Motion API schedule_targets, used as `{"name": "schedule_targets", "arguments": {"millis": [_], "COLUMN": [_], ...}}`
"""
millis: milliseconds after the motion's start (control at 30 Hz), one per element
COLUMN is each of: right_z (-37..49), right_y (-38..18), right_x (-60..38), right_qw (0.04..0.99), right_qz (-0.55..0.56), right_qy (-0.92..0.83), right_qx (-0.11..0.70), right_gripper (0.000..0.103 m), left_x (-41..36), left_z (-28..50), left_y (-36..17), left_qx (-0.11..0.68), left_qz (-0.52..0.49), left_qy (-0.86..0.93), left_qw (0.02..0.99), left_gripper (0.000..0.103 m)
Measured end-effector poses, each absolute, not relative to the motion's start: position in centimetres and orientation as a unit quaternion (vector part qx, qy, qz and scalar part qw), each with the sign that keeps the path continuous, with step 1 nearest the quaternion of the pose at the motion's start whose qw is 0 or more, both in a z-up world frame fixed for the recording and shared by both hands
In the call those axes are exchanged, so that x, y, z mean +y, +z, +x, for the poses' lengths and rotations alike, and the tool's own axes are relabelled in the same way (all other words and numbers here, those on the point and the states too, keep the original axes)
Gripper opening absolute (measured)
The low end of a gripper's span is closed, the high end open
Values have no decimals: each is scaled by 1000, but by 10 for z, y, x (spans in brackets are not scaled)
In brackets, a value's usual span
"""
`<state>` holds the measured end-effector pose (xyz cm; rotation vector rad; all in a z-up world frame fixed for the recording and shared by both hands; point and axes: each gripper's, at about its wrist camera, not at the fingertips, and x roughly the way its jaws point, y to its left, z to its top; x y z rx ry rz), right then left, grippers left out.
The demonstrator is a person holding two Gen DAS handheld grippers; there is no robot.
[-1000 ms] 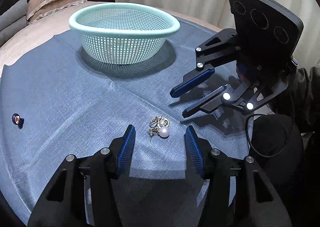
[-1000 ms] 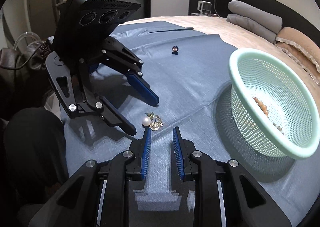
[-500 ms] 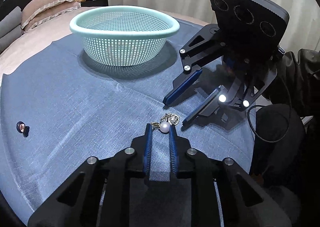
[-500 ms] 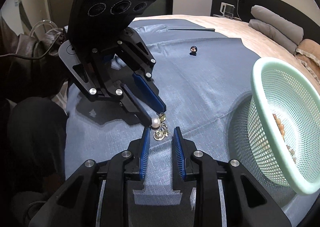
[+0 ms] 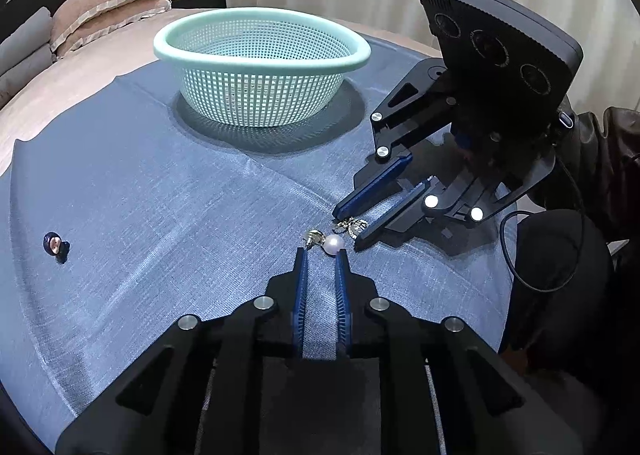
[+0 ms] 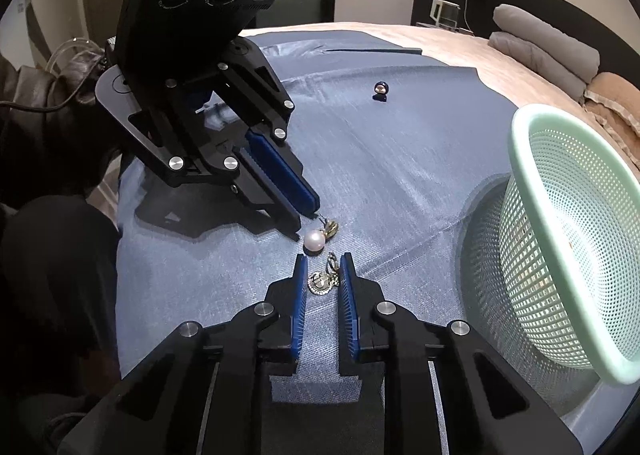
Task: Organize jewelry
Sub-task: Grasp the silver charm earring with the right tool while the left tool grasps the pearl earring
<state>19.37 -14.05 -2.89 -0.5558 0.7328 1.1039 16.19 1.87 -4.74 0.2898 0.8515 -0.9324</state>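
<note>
Now pearl earring (image 5: 333,244) touches left tongs (image 5: 320,253); charm (image 6: 322,281) between right tongs (image 6: 322,259).

One basket (image 5: 260,55), two grippers, three jewelry pieces on cloth (image 5: 160,195).

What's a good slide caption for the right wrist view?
Both grippers converge on tangled earrings: right gripper straddles a gold charm, left gripper reaches the pearl.

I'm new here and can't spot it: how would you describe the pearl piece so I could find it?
Start at the mint green basket on the blue cloth, then look toward the two grippers meeting tip to tip. Between their tips lies the pearl earring: a round white bead, unlike the flat gold charm beside it.
</note>
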Motion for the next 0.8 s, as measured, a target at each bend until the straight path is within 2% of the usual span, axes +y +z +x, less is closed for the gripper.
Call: {"name": "schedule_targets", "arguments": {"millis": [33, 67, 133, 167, 300, 333, 367, 400, 467, 500, 800], "right_z": [194, 194, 193, 192, 190, 189, 188, 189, 188, 190, 181], "right_y": [-29, -29, -29, -29, -30, -29, -29, -29, -29, -29, -22], "right_x": [-142, -145, -151, -153, -162, -164, -166, -168, -173, -174, -211], "right_qw": [753, 754, 756, 756, 759, 760, 762, 764, 768, 770, 798], "right_qz": [-254, -253, -249, -247, -242, -241, -239, -236, -228, -221, -149], "right_qy": [504, 503, 500, 498, 492, 490, 488, 486, 482, 480, 447], "right_qx": [338, 340, 343, 345, 351, 352, 352, 354, 356, 357, 375], "right_gripper": [15, 15, 15, 15, 15, 15, 15, 15, 15, 15, 15], "left_x": [18, 16, 14, 13, 6, 2, -1, -2, 3, 7, 8], "left_z": [162, 162, 162, 164, 170, 170, 170, 172, 179, 182, 156], "left_y": [-47, -46, -45, -45, -47, -48, -49, -51, -52, -53, -50], "left_qx": [393, 388, 384, 384, 393, 394, 396, 400, 408, 415, 412], "left_qz": [138, 143, 149, 148, 142, 150, 159, 162, 142, 128, 138], "left_qy": [-435, -431, -426, -423, -438, -442, -443, -438, -432, -430, -418], "left_qw": [798, 802, 805, 807, 796, 792, 789, 789, 792, 791, 797], "left_gripper": [31, 45, 60, 60, 60, 57, 49, 46, 27, 23, 22]}}
